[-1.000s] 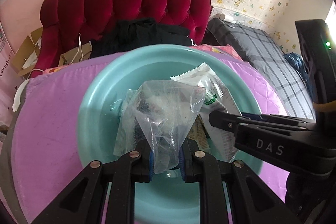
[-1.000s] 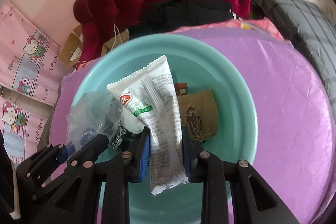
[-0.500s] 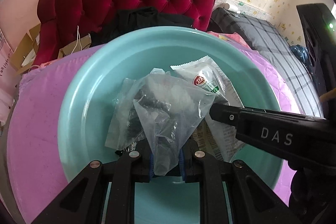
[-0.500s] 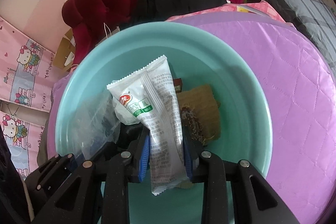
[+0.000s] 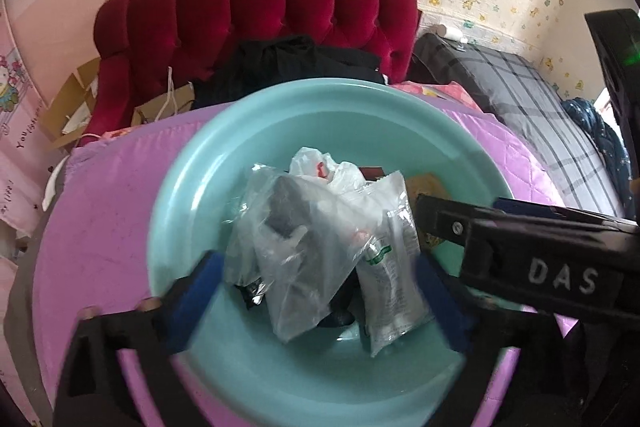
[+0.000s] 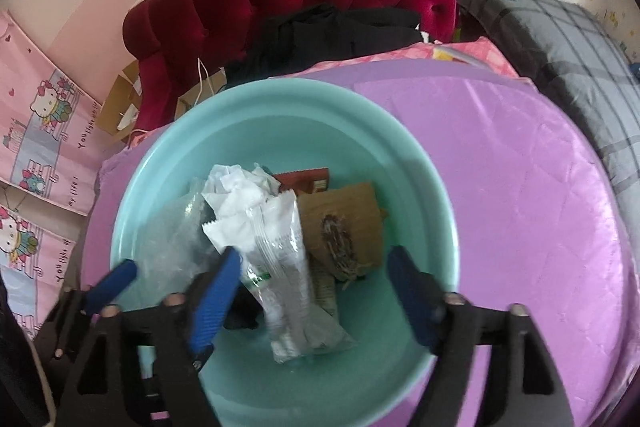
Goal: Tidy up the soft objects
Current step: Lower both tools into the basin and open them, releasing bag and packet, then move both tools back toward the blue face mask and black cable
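Both claws hang over a teal basin [image 5: 192, 195] that sits on a purple quilt [image 6: 520, 187].

The left claw [image 5: 316, 291] has just been opening and now stands wide, its blue pads [image 5: 204, 275] blurred. A clear bag [image 5: 304, 267] with something dark inside lies between them, free of both pads, resting on the pile in the basin. Beside it, on its right in the left view, lies a white pouch [image 5: 392, 287] with green print.

The right claw [image 6: 312, 291] has also just been opening and stands wide. The white pouch [image 6: 280, 259] lies lengthwise between its pads [image 6: 216, 287], apart from the right-hand pad; whether it brushes the left-hand one I cannot tell. In the left view the right claw's black body, marked DAS, crosses the lower right.

Under and around the two packs the basin holds a crumpled white bag [image 6: 236, 187], a brown pouch [image 6: 344, 219] with a window showing dried bits, and a dark red packet [image 6: 308, 179] near the basin's far side.

Beyond the quilt stands a red tufted headboard [image 5: 256, 7] with black clothes [image 5: 288, 63] heaped in front of it. A grey plaid blanket [image 6: 568, 43] lies to the right, and cardboard [image 5: 68, 107] to the left.
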`<action>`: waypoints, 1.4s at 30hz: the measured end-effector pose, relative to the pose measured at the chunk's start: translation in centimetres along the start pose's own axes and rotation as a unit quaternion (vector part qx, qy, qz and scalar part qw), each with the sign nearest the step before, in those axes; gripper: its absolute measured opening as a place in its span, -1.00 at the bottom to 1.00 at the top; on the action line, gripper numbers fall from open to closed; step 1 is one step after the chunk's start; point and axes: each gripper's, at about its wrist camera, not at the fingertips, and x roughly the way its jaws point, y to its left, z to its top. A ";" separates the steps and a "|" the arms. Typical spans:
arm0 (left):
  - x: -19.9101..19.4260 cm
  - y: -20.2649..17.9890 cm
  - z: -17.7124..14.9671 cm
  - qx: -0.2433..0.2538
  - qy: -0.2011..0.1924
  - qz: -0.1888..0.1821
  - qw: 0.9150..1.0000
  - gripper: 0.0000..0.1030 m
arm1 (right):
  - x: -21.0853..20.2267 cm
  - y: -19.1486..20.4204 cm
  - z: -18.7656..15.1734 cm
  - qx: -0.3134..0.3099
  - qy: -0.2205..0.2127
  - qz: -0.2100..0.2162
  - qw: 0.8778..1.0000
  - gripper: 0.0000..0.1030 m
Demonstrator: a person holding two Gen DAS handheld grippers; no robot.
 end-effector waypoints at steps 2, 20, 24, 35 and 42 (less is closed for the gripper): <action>-0.5 0.0 -0.3 0.001 -0.003 0.007 1.000 1.00 | -0.5 0.1 -0.5 -0.010 -0.006 -0.014 1.000 0.97; -6.9 -0.2 -5.7 0.011 -0.012 0.027 1.000 1.00 | -6.2 0.1 -6.5 -0.054 -0.025 -0.012 0.998 1.00; -8.3 -0.4 -7.3 0.008 -0.007 0.021 1.000 1.00 | -7.5 0.1 -8.1 -0.066 -0.025 -0.006 0.997 1.00; -11.5 -0.9 -11.7 0.009 -0.021 0.023 0.999 1.00 | -9.9 -0.1 -12.0 -0.089 -0.020 0.004 0.996 1.00; -12.5 -1.3 -14.5 0.006 -0.017 0.016 1.000 1.00 | -10.2 -0.4 -14.8 -0.104 -0.012 0.011 0.994 1.00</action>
